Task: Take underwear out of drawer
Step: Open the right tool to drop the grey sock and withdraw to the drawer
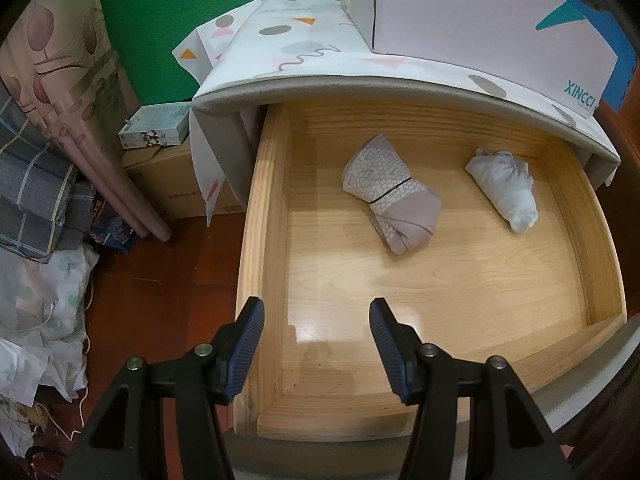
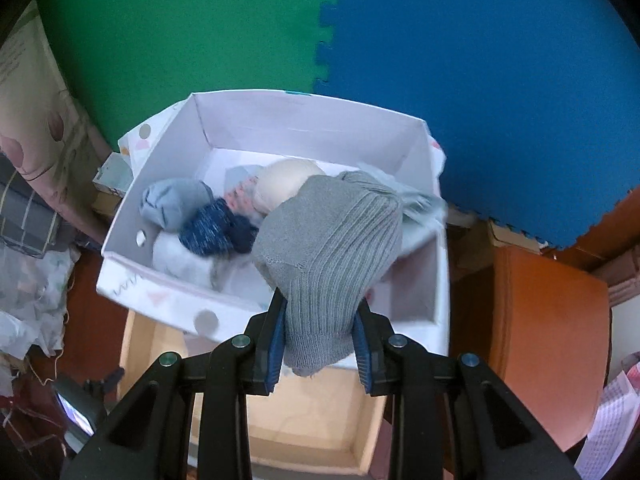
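Blue ribbed pads of the left gripper (image 1: 316, 312) sit closest to us, at six o'clock in the left wrist view. Its jaws stand apart with nothing between them. It hangs over the near left corner of the open wooden drawer (image 1: 264, 216).

Two rolled bundles lie on the drawer floor. At about twelve o'clock from the left gripper is the patterned roll (image 1: 390, 194), grey-brown with small honeycomb marks. At about two o'clock, near the right wall, is the white roll (image 1: 504, 188). The two are apart and do not touch. These look like the underwear left to take out.

Over to the right, the right gripper (image 2: 320, 344) has its jaws clamped on a grey knit bundle (image 2: 328, 252). The bundle sticks up out of the pads. It hangs above the near edge of the white box (image 2: 276, 128), which sits on the cloth-covered top above the drawer. Other rolled things already lie in the box, at ten o'clock from the grey bundle.

I think the step now is carrying the grey bundle to the box. Next, the right gripper needs to go over the free space in the box and let go. Then one gripper must reach down for a roll in the drawer, closing around its middle so it does not unroll.
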A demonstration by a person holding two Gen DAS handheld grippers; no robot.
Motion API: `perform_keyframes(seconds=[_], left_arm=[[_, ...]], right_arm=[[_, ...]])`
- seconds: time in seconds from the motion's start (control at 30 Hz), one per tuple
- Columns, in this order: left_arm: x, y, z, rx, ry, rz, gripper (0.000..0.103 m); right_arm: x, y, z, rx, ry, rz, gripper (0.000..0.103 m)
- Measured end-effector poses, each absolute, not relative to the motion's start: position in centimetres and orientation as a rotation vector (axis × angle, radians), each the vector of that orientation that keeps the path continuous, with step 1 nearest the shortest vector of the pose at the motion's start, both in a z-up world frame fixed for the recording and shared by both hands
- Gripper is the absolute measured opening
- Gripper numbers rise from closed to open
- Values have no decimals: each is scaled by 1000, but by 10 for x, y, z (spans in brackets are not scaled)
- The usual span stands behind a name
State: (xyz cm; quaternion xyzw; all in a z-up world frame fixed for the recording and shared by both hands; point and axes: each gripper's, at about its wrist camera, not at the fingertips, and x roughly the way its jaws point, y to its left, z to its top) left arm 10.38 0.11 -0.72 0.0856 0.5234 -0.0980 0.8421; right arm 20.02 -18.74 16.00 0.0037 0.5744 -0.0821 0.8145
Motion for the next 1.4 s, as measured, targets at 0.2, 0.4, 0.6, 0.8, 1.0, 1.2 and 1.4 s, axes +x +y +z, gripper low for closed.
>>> perform_keyframes(seconds=[0.2, 0.4, 0.6, 0.8, 1.0, 1.2, 1.4], left_arm=[[105, 3, -9, 169, 1112, -206, 56], [106, 2, -10, 167, 1120, -204, 56], [106, 0, -10, 170, 1123, -208, 56], [107, -1, -12, 175, 1129, -202, 56], [108, -2, -14, 183, 1137, -197, 56], [107, -1, -14, 181, 1132, -195, 56], [108, 1, -13, 173, 1130, -195, 56]], right_arm=[[233, -158, 124, 37, 1282, -116, 27], [247, -143, 91, 15, 1339, -107, 27], [253, -140, 83, 15, 1339, -100, 34], [247, -149, 99, 64, 1291, -118, 59], [228, -150, 128, 37, 1242, -118, 65], [179, -155, 138, 21, 1222, -73, 65], [133, -162, 112, 4, 1256, -66, 65]])
